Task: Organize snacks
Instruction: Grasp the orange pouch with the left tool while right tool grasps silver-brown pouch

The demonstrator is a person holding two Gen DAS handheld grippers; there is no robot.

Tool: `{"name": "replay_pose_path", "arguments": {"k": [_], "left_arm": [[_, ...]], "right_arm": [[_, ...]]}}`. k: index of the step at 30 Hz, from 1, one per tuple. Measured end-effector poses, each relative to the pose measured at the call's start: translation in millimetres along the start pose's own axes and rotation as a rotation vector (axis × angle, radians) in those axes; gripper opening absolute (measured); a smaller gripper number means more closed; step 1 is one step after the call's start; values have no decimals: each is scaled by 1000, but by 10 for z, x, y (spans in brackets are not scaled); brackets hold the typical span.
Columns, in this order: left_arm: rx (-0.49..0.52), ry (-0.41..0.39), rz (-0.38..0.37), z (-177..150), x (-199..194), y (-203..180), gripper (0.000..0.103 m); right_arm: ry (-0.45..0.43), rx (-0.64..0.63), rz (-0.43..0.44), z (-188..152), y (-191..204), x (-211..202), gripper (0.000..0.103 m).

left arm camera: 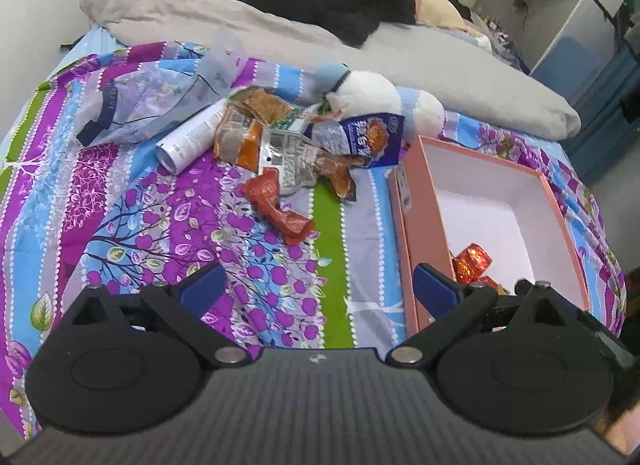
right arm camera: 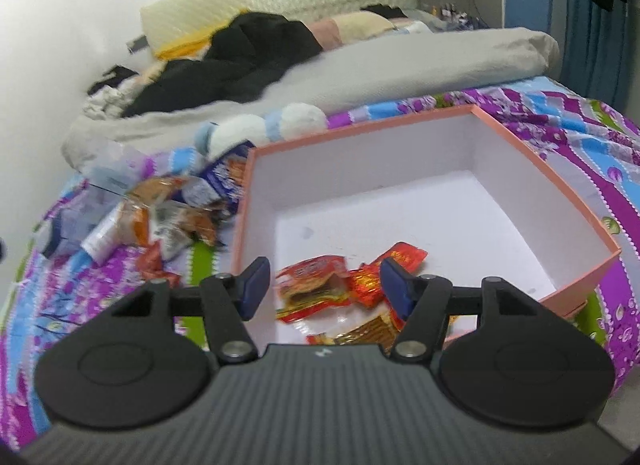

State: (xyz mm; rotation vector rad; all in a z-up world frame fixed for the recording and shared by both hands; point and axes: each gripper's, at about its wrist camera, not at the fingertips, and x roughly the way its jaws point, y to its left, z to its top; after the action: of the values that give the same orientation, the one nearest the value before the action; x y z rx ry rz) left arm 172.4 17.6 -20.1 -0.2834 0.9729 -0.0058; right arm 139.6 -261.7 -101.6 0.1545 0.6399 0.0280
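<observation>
Bed [left arm camera: 168,201], one box [right arm camera: 440,137] — four packets [right arm camera: 316,285]

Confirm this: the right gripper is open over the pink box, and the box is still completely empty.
Not empty. The right wrist view shows the pink box already holding red snack packets below the open right gripper. The rest stands.

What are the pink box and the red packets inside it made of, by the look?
Pink box: likely rigid paperboard, with a matte pink outside, a plain white inside, thin straight walls and crisp corners. Red packets: probably plastic or foil film, glossy and crinkled, with glinting highlights. The one seen from the left wrist sparkles like metallised wrap.
</observation>
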Motion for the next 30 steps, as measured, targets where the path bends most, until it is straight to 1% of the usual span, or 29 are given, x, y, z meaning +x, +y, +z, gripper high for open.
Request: {"name": "replay_pose_path", "arguments": {"k": [7,8,9,10,13,17,22,26,30], "left_arm": [[-1,-33,-4,-109,18,190,102],[-2,-40,-9,-123,21,220,102],[0,-50,-5,-136,27,245,102],[7,-59,-1,-148,33,267,102],[48,-87,15,-171,66,313,101],[63,-109,-8,-143,141,417,102],[53,-129,15,-28,332,570,102],[23,-116,18,127,598,736,101],[-10,-82,10,288,968,910,101]], "right_arm": [[-43,-54,112,-140,388,-276,64],[-47,-63,123,-163,438,-299,67],[-50,-72,132,-178,486,-313,73],[-55,-79,137,-189,527,-320,75],[-65,-95,156,-214,630,-308,76],[-64,-122,169,-222,760,-224,76],[-76,-153,199,-222,941,-110,76],[-73,-194,239,-215,1139,56,76],[-51,-233,271,-213,1321,312,76]]}}
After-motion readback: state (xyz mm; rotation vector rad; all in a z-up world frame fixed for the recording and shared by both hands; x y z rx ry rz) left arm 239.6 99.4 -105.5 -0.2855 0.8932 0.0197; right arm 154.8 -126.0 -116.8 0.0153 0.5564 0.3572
